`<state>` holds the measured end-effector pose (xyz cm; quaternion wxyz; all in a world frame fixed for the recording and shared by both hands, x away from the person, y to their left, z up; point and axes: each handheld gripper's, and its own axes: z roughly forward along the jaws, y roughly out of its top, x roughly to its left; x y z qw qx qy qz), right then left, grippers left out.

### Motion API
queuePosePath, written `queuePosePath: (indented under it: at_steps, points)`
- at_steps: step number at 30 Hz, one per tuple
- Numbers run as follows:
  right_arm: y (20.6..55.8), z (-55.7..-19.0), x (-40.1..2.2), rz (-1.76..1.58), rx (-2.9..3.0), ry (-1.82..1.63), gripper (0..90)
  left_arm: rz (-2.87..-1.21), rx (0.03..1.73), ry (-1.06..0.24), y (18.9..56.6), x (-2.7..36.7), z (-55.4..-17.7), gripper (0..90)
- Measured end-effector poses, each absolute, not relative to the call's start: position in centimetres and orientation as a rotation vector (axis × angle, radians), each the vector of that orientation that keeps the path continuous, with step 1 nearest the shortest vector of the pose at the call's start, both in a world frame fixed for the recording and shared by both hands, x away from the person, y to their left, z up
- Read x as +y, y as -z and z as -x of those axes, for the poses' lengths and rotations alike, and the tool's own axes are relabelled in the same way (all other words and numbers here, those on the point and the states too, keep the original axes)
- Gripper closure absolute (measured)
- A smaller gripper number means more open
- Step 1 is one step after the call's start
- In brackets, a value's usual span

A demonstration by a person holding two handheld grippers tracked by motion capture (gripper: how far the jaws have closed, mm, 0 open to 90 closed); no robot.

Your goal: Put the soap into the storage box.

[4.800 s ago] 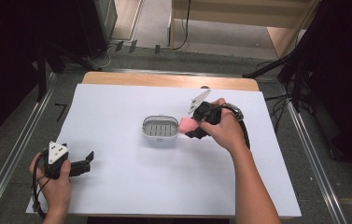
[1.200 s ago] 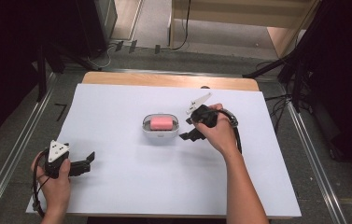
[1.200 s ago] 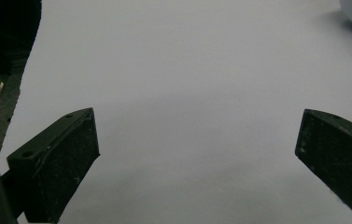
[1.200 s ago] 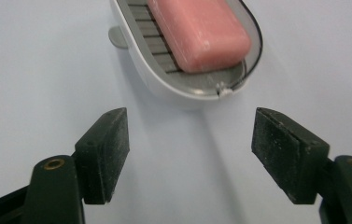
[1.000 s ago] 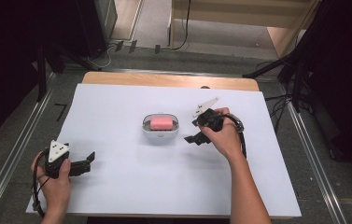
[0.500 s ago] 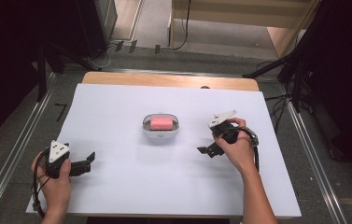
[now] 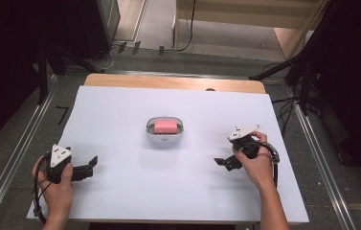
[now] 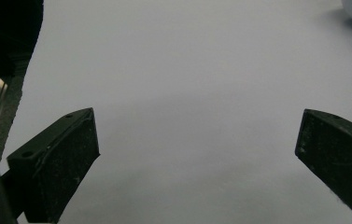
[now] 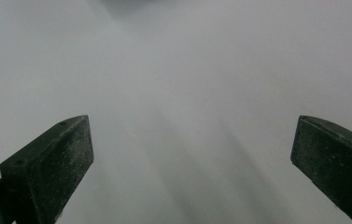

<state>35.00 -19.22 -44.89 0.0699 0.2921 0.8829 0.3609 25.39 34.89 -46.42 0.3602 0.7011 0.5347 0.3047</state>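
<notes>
Two tongs, left (image 7: pixel 91 166) and right (image 7: pixel 222 163), both apart, pink block, perhaps soap (image 7: pixel 165 126), in dish (image 7: pixel 164 139) in high view.

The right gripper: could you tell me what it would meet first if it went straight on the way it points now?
The right gripper, jaws open and empty, points left across the white sheet, low over it. Its line seems to pass in front of the dish holding the pink soap, so probably just bare sheet; depth is unclear.
</notes>
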Motion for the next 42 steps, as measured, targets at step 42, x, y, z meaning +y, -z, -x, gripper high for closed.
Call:
queuePosePath:
  at_steps: [42]
  points:
    - [47.9,-28.7,-27.7,-1.081,2.463,-1.241,0.0,-1.803,1.376,-0.803,46.4,34.8,-25.3,0.0]
